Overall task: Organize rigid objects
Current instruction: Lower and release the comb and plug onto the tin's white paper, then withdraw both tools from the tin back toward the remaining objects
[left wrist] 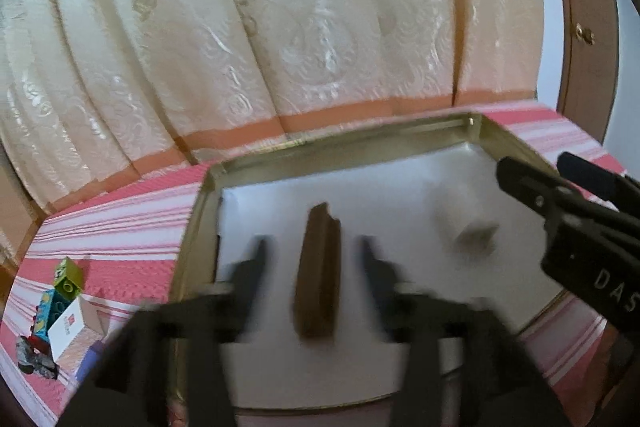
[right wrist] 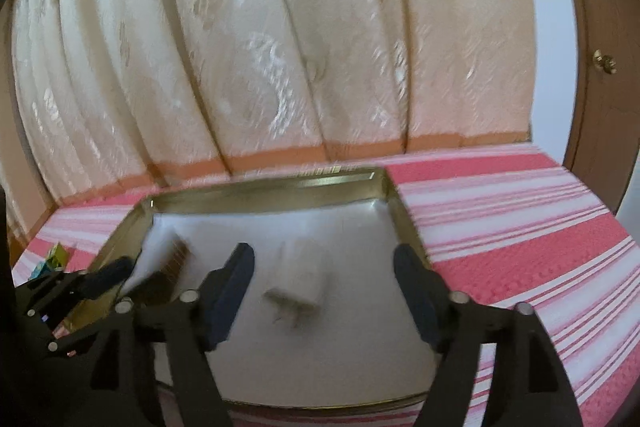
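Note:
A shallow gold-rimmed tin point(left wrist: 344, 143) with a white floor stands on the pink striped cloth. A long brown block point(left wrist: 318, 279), blurred, sits lengthwise between the fingers of my left gripper point(left wrist: 316, 263), with a gap on each side, so that gripper is open. A small beige piece point(left wrist: 476, 237) lies further right on the tin floor. In the right wrist view the same tin point(right wrist: 264, 187) holds the beige piece point(right wrist: 292, 303), smeared, just below my open right gripper point(right wrist: 324, 267). The pads touch nothing. The brown block point(right wrist: 176, 259) and the left gripper point(right wrist: 134, 279) show at the left.
Green and blue toy bricks point(left wrist: 66, 281), a white card point(left wrist: 66, 327) and a small grey figure point(left wrist: 34, 357) lie on the cloth left of the tin. A cream patterned curtain point(right wrist: 280, 47) hangs behind. A brown door point(right wrist: 600, 87) stands at the right. The right gripper point(left wrist: 534, 163) reaches over the tin's right rim.

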`<state>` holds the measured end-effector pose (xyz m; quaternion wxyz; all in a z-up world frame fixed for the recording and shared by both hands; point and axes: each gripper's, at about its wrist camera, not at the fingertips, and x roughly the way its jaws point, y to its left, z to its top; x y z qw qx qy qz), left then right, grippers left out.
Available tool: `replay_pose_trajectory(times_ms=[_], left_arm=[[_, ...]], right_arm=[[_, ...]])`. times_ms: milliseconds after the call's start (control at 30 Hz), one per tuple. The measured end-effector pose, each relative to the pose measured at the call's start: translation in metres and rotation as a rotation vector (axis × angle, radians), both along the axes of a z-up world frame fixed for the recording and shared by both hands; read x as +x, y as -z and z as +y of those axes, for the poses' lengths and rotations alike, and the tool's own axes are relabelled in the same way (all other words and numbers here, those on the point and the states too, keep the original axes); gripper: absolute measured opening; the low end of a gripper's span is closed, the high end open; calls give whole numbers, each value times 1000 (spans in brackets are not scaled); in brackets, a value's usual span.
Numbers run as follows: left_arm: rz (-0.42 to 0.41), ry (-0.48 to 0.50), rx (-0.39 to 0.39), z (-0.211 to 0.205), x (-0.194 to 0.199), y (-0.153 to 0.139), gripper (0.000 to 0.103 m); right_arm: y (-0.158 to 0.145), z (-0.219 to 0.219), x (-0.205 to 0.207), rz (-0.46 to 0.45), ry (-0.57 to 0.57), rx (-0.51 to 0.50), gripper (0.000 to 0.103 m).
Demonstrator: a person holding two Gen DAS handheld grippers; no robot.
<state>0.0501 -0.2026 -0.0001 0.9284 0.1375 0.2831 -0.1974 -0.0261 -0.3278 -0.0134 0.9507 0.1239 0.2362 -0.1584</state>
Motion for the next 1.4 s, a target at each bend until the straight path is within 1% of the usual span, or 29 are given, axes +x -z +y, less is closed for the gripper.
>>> replay_pose_trajectory(times_ms=[33,67,133,200,267,400,500,600,933,1067,1200,1400], left_arm=[[-24,-11,-11,2,-2,-3,84],[-66,-22,-19,4,-7,-7,89],[-114,-31,-15,6,-11,-11,92],[-146,-43,-5,6,-13,-13,100],[-148,-46,0,6,-12,-10,100],[-120,-48,10,6,-8,-5,100],[-111,-60,-17,12,-7,-6,103],[-98,-72,-45,19,-6,-6,103],[-67,-98,-79,29,-2,-4,103],[-67,-104,-85,34,-3,-4,103],[-96,-112,-80,43,-10,-5,103],[-106,-139,-77,68,-19,-7,103]], right_arm=[[-2,-1,-3,-20,7,-3,75],[-3,-1,-4,-29,12,-2,75],[-2,-4,-4,-23,16,7,75],[-1,-6,-2,-11,21,20,75],[0,-9,-2,-8,22,33,75],[1,-16,-5,-19,38,66,75],[2,-22,-6,-21,56,93,75],[2,-24,-9,-31,67,105,75],[-3,-27,-20,-76,97,107,75],[-4,-24,-22,-83,98,103,75],[-6,-17,-25,-99,85,96,75],[-10,10,-22,-110,26,70,75]])
